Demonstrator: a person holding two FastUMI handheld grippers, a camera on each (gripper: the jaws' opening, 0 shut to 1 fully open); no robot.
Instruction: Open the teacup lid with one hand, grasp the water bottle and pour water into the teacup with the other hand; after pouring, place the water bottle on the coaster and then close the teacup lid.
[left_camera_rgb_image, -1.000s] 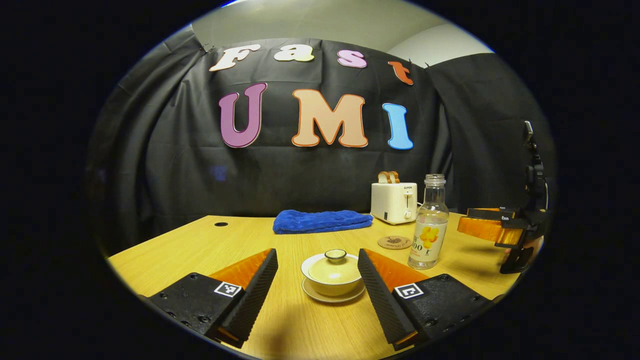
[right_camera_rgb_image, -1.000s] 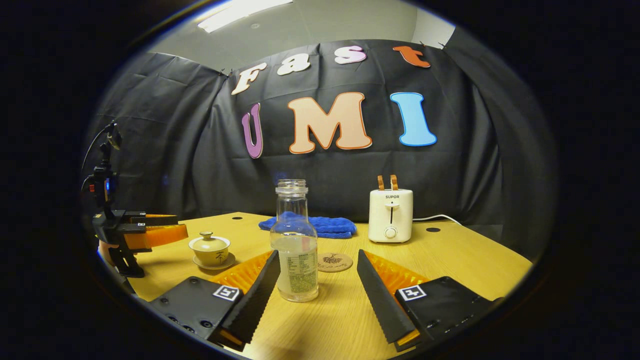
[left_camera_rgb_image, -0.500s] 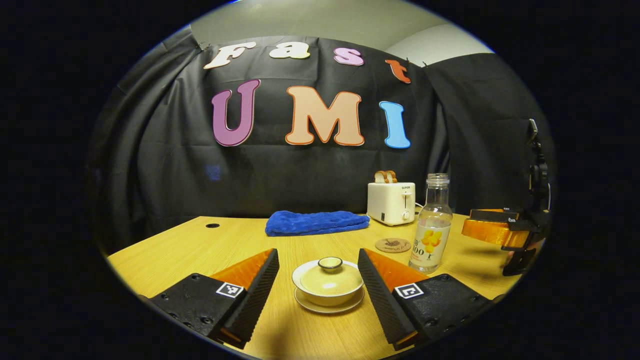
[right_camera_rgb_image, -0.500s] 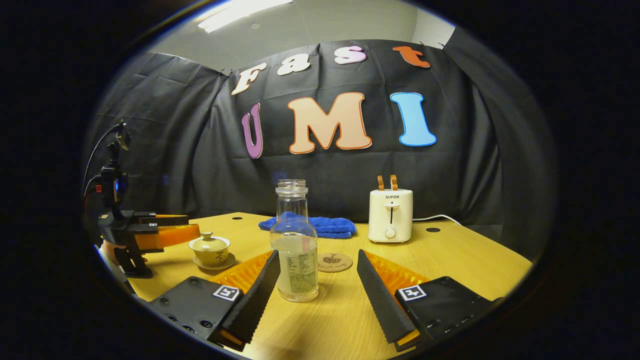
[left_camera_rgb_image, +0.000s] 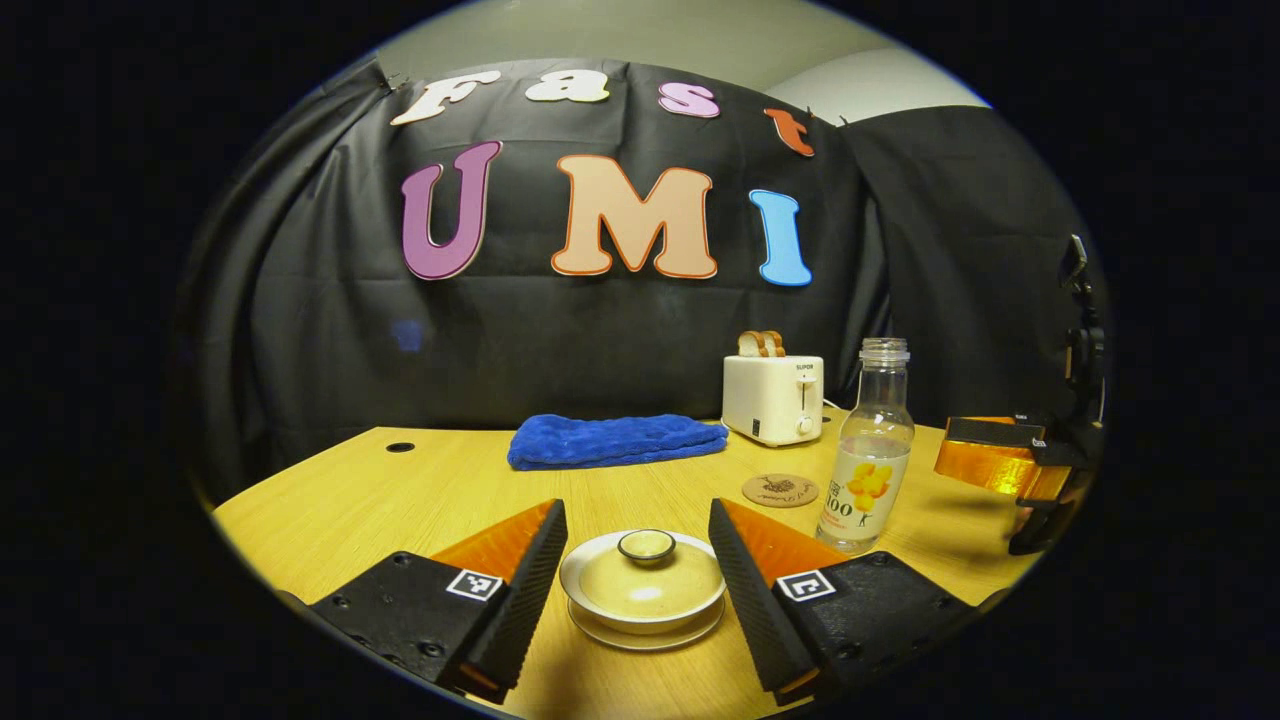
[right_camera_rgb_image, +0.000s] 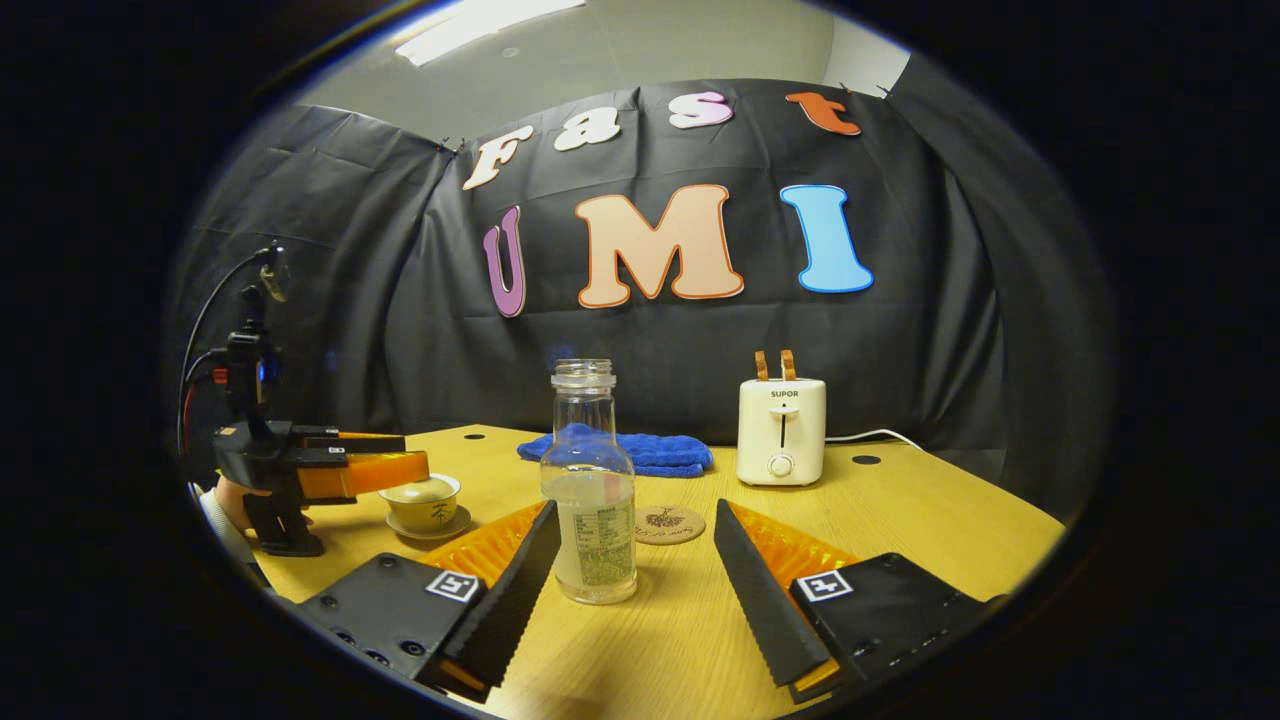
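Reaching for the teacup lid

The left claw (left_camera_rgb_image: 632, 570) stands wide around the lid (left_camera_rgb_image: 643, 577); next it must narrow on the knob (left_camera_rgb_image: 646, 545).

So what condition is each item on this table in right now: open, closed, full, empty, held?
Teacup: lid on, standing on its saucer.
Water bottle: uncapped, upright, partly full, untouched.
Coaster: bare.
Toaster: bread sticking up from its slots.
Blue towel: folded, lying flat.
Left gripper: open, fingers either side of the teacup.
Right gripper: open, the bottle between its fingers.
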